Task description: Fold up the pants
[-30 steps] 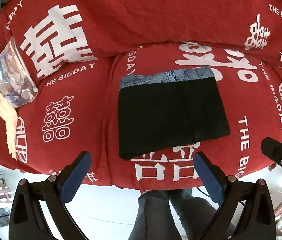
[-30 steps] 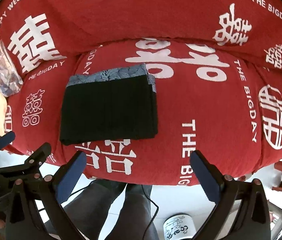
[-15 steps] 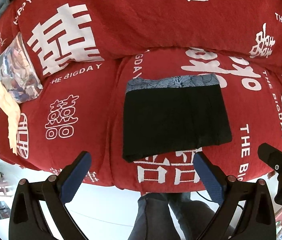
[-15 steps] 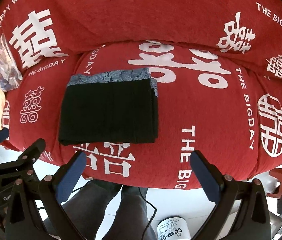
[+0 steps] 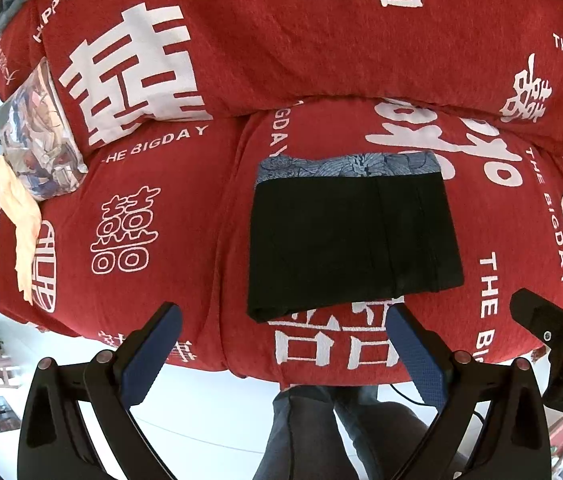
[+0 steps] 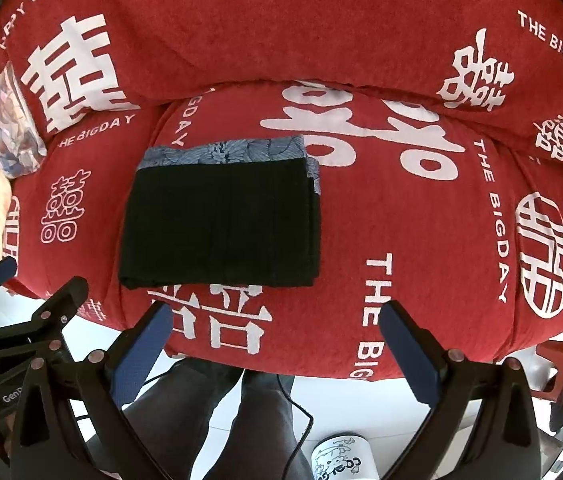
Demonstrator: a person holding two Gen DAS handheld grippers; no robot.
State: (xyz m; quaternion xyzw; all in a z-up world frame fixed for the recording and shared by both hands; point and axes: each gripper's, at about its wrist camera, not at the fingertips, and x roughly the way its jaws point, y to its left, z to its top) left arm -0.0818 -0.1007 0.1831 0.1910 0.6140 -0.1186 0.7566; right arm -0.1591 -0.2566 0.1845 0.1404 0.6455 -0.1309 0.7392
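The black pants (image 5: 353, 240) lie folded into a neat rectangle on the red sofa seat (image 5: 141, 240), with a blue patterned band along their far edge. They also show in the right wrist view (image 6: 221, 228). My left gripper (image 5: 281, 354) is open and empty, held off the sofa's front edge, below the pants. My right gripper (image 6: 275, 350) is open and empty too, below and right of the pants. Neither touches the cloth.
A patterned cushion (image 5: 39, 148) and a pale cloth (image 5: 19, 220) lie at the sofa's left end. The red backrest (image 5: 321, 40) rises behind. The person's legs (image 5: 321, 432) stand on the white floor below. A white cup (image 6: 341, 456) sits on the floor.
Both grippers have drawn back slightly from the sofa. The pants have not moved and both grippers stay open.
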